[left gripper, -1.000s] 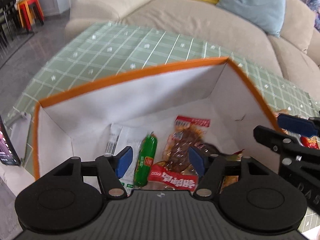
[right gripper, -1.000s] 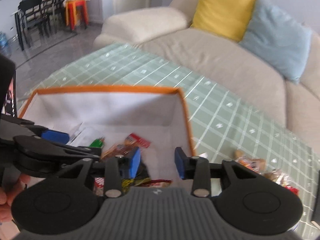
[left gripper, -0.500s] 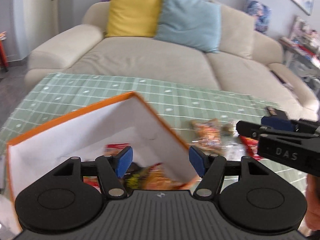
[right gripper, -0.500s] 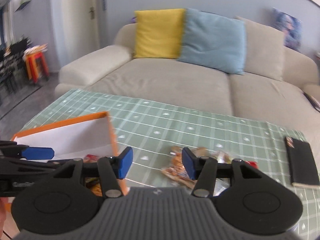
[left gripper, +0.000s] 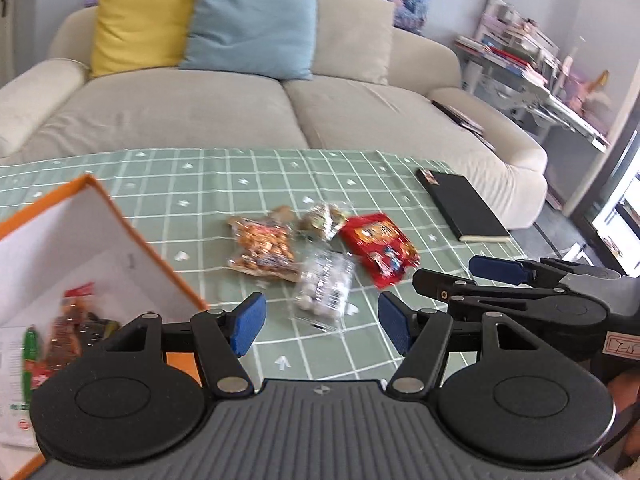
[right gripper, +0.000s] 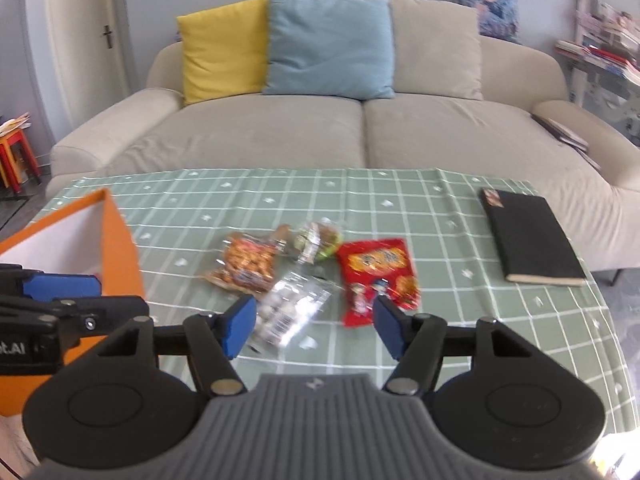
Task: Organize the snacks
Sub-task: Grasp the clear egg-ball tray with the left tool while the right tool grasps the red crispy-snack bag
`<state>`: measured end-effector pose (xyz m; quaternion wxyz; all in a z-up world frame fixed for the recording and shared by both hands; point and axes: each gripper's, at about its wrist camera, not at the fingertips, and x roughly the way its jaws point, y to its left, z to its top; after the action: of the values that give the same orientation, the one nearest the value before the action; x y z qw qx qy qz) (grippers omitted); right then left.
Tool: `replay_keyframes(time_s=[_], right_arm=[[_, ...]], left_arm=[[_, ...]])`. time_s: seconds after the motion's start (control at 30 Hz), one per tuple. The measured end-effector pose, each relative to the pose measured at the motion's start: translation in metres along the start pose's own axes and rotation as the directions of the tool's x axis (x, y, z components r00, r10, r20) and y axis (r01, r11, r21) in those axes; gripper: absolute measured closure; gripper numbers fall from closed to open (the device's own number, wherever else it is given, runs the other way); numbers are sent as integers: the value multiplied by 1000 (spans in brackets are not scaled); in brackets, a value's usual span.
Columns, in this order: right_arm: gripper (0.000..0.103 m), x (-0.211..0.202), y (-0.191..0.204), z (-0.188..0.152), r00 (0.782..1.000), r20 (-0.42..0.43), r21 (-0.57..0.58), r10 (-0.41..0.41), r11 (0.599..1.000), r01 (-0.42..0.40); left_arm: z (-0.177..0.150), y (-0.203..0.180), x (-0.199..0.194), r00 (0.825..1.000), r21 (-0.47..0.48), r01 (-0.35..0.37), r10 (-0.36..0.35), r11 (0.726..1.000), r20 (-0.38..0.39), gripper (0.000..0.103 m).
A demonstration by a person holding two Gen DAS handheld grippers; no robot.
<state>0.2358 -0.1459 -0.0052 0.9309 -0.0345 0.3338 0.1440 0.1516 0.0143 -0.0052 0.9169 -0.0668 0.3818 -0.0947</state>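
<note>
Four snack packs lie loose in a cluster on my table [right gripper: 460, 208], on its green checked cloth: an orange pack [right gripper: 246, 262], a small greenish pack [right gripper: 316, 240] just behind it, a red pack [right gripper: 378, 276] to the right, and a clear pack of pale round pieces [right gripper: 290, 308] nearest me. They touch or overlap at the edges. My right tool [right gripper: 314, 328] hangs above the clear pack with its blue pads apart; its jaws have just been opening and nothing is gripped between them. My left tool [left gripper: 322, 326] also stands wide and empty, hovering above the near end of the same clear pack [left gripper: 324, 284]. To the left sits the orange-rimmed box [left gripper: 120, 220], with several packs already inside, among them a green stick-shaped one [left gripper: 29, 354]. A black notebook [right gripper: 532, 236] lies on the table's right side, well apart from the snacks. Beyond is a beige sofa [right gripper: 360, 128].
</note>
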Motion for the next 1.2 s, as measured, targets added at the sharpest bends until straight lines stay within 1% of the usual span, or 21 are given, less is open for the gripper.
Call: replay_keyframes(time_s=[0.13,0.2,0.3,0.47,0.57,0.67,0.8,0.87,0.93,1.0,1.2], right_arm=[[36,8,-18,-14,1000,-5,27,-2,1000,2],[36,12,-24,-20,1000,-12,38,-6,999,6],[36,20,-31,-28,1000,-22,52,-8,999,10],[36,36,-40,-34,999,-33,64,-4,998,6],[36,48,-45,-35,999,-33,53,5,999,-3],[35,62,-52,-34,999,-33,32,13,999,-12],[27,79,-63,-29,999,-28,9,23,1000,-23],[26,88,-68,-25,999,-27,0,24,1000,-24],[25,98,-71,-20,999,-29,-14,24,1000,-24],[19,107,-72,-16,999,-29,-28,29,999,-30],[18,137,-72,-6,998,-57,-80,32,996,-36]], left_arm=[[-6,-7,14,1000,27,4,-4,1000,-14,27],[-7,-8,19,1000,26,3,-3,1000,-17,27],[-9,-9,28,1000,17,6,-6,1000,-21,24],[-7,-11,45,999,24,3,-2,1000,-45,24],[-5,-15,59,998,57,2,2,998,-63,24],[-3,-17,74,996,94,-7,15,996,-85,24],[-1,-19,99,992,134,-21,37,991,-119,21],[0,-20,111,990,146,-33,52,989,-128,20],[1,-20,124,988,152,-50,71,987,-138,20],[1,-18,134,987,151,-57,79,987,-143,20],[1,-15,157,981,153,-70,96,986,-171,20]])
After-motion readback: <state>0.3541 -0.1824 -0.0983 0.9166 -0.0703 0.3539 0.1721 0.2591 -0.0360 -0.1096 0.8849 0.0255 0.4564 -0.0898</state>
